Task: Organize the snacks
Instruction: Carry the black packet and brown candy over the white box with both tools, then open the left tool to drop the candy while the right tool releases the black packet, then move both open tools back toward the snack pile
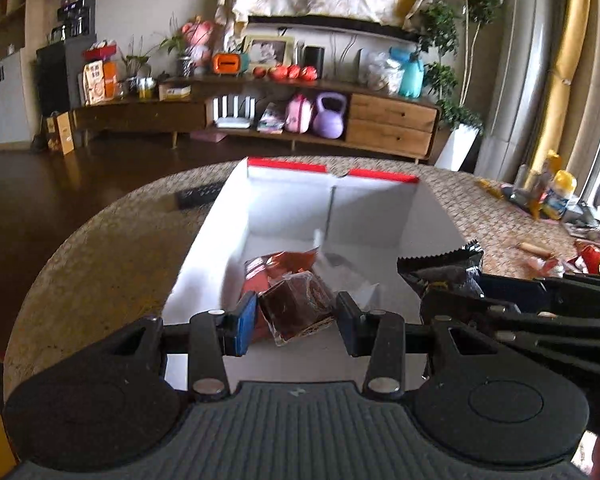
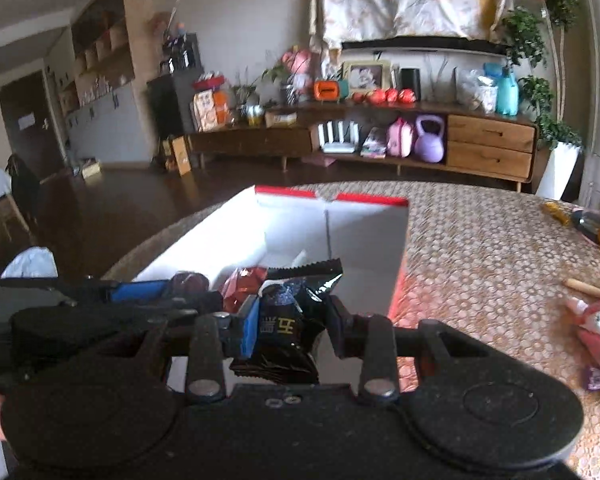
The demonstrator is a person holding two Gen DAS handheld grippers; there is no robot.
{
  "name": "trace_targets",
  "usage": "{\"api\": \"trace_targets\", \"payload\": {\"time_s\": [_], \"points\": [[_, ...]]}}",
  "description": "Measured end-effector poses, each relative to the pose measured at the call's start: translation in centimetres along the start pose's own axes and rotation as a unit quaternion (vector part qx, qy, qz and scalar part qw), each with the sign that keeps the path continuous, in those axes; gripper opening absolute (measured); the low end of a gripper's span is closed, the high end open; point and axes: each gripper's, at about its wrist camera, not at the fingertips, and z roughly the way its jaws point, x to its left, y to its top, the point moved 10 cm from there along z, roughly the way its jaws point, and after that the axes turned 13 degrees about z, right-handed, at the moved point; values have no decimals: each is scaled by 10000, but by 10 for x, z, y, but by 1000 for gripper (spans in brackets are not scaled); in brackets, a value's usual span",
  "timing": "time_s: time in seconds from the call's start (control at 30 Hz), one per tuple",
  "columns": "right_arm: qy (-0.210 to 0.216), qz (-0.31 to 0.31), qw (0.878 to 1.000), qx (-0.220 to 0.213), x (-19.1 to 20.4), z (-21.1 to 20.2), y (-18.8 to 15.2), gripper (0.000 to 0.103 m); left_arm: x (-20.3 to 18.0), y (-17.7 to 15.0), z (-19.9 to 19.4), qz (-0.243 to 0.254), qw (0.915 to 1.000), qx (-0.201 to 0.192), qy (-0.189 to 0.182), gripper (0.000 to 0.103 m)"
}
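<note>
A white cardboard box (image 1: 216, 236) with a red rim stands open on the round table; it also shows in the right wrist view (image 2: 364, 236). My left gripper (image 1: 296, 318) is over the box, shut on a dark brown clear-wrapped snack (image 1: 296, 308). A red-orange packet (image 1: 278, 266) lies on the box floor behind it. My right gripper (image 2: 290, 328) is shut on a black snack packet (image 2: 284, 320) with a serrated top, held at the box's near right side. That packet shows at the right in the left wrist view (image 1: 444, 272).
Loose snack packets lie on the patterned tablecloth at the right (image 2: 596, 320), with a small stick-shaped snack (image 2: 584, 288) and more wrappers farther back (image 1: 548, 196). A dark remote (image 1: 198, 194) lies left of the box. A sideboard (image 1: 388, 120) stands across the floor.
</note>
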Motion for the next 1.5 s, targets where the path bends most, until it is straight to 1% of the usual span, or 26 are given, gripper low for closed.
{"api": "trace_targets", "payload": {"time_s": [0.17,0.3,0.37,0.5,0.6,0.67,0.73,0.77,0.83,0.9,0.97,1.03,1.13,1.17,1.2,1.23,1.33,1.4,1.5], "points": [[-118,-48,9993,345,1,17,-15,33,11,-9,11,-31,9997,229,48,42],[-208,-14,9985,506,-1,24,-21,33,17,-14,19,30,9990,430,127,42],[-262,-5,9980,581,-4,26,-22,34,19,-14,20,89,9989,422,167,42],[-318,13,9976,609,-4,26,-23,34,20,-13,22,125,9988,454,164,42],[-323,16,9977,601,-4,27,-22,36,21,-13,24,254,9981,493,279,42],[-311,20,9977,610,-3,29,-21,40,22,-14,23,321,9976,522,311,42],[-304,13,9978,591,-2,28,-21,51,21,-13,22,321,9978,517,281,43],[-298,17,9980,559,-1,27,-20,54,21,-13,21,309,9978,513,295,46],[-282,3,9982,527,0,26,-19,56,22,-13,21,291,9978,503,324,49],[-292,5,9983,500,0,24,-18,59,21,-12,20,232,9982,479,266,56],[-278,58,9985,464,-1,20,-17,59,19,-12,19,191,9985,459,241,58],[-251,106,9988,404,-3,14,-15,60,17,-11,17,146,9986,441,253,65],[-228,160,9994,202,-9,-2,-8,62,11,-6,10,61,9994,281,182,66],[-234,170,9995,128,-11,-7,-6,64,7,-3,8,51,9996,222,160,71],[-230,188,9996,38,-14,-14,-3,66,4,1,6,48,9997,166,160,80],[-231,222,9995,-64,-19,-22,0,67,0,4,3,52,9998,82,173,82],[-354,303,9984,-320,-36,-41,8,68,-15,17,-4,105,9998,-120,132,83],[-478,374,9971,-453,-49,-51,11,73,-27,24,-7,156,9997,-176,74,84],[-648,534,9946,-606,-72,-64,14,76,-44,34,-12,263,9992,-295,23,91]]}}
